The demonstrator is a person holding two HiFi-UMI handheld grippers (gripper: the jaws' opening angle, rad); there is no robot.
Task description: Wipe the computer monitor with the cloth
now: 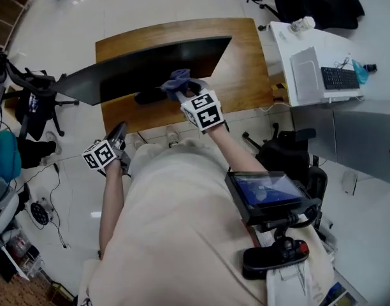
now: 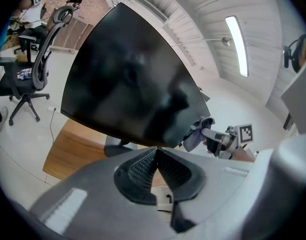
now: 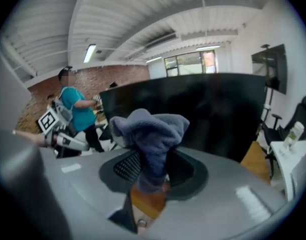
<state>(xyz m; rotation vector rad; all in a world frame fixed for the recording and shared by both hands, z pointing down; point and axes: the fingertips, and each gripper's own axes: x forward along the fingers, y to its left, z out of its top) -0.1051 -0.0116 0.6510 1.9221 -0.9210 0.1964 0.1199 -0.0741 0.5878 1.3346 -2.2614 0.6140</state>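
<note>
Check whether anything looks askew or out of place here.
The wide black computer monitor sits off-centre: its left end juts past the wooden desk's left edge. Nothing looks spilled or damaged; the right hand-held gripper holds the blue-grey cloth at the screen.

The monitor [image 1: 150,69] blocks the worktop's [image 1: 249,75] left and middle, overhanging its left edge — bare wood lies open to the right and along the near edge. A chair [image 1: 36,104] crowds the floor at left; a white desk [image 1: 310,43] seems to stand just beside the worktop at right.
</note>
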